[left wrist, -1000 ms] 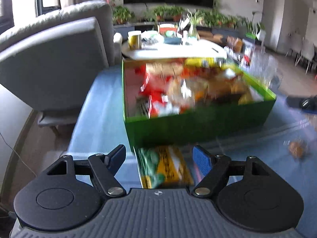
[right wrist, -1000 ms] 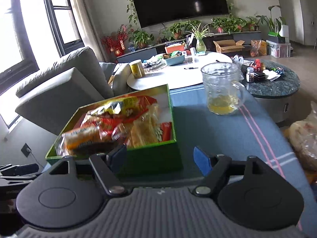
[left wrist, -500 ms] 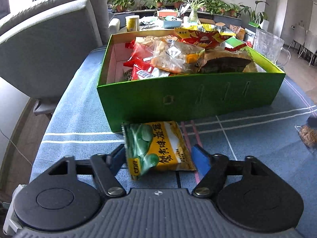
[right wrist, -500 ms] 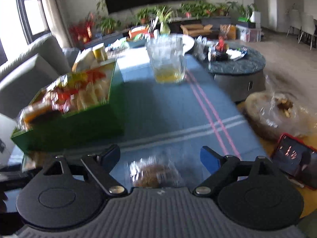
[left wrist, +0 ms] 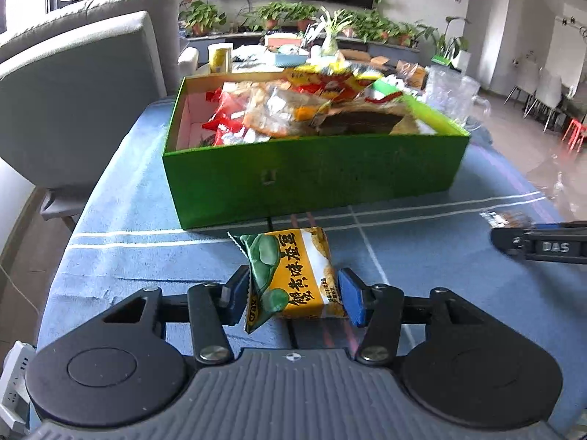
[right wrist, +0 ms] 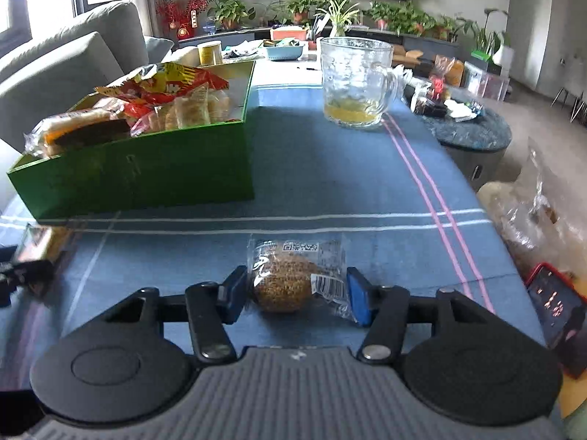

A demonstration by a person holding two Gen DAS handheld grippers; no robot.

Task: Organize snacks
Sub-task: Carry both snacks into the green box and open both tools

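Note:
A green box [left wrist: 315, 179] full of snack packets stands on the blue tablecloth; it also shows at the left of the right wrist view [right wrist: 146, 168]. My left gripper [left wrist: 291, 293] is shut on a yellow and green snack packet [left wrist: 293, 275], which looks lifted off the cloth in front of the box. My right gripper [right wrist: 295, 295] has its pads on both sides of a clear-wrapped brown round cake [right wrist: 290, 282] lying on the cloth; the pads touch the wrapper.
A glass mug [right wrist: 354, 80] with yellow liquid stands beyond the right gripper. A grey armchair [left wrist: 73, 84] is left of the table. A plastic bag [right wrist: 532, 205] and a red phone [right wrist: 557, 304] lie at the right edge.
My left gripper closed on the yellow packet and lifted it. My right gripper moved forward over the wrapped cake and narrowed around it.

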